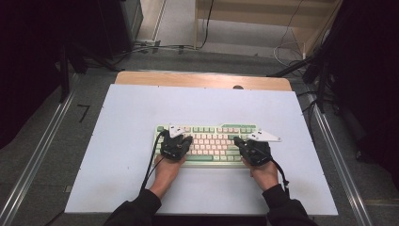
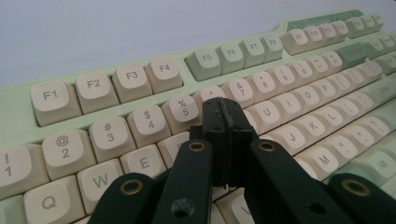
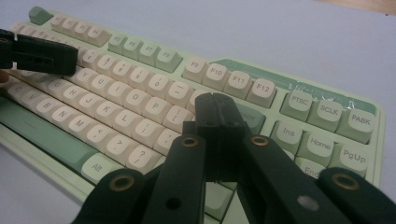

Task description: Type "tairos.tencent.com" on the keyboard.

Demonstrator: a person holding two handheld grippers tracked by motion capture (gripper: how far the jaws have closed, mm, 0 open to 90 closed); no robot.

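A pale green keyboard [image 1: 211, 143] with cream and green keys lies in the middle of the white table top. My left gripper [image 1: 189, 140] is over its left half, jaws shut with nothing between them. In the left gripper view those shut jaws [image 2: 223, 109] hang just above the keyboard [image 2: 140, 93], near the 6 and Y keys. My right gripper [image 1: 237, 140] is over the right half, also shut and empty. The right gripper view shows its tips [image 3: 217, 105] above the keyboard [image 3: 140, 93] near the Backspace key, with the left gripper [image 3: 42, 56] at top left.
The white sheet [image 1: 141, 108] covers a wooden table whose far edge [image 1: 202, 79] shows bare. Metal rails [image 1: 37, 150] run along both sides of the table. Cables and dark stands [image 1: 324, 70] crowd the floor behind and to the right.
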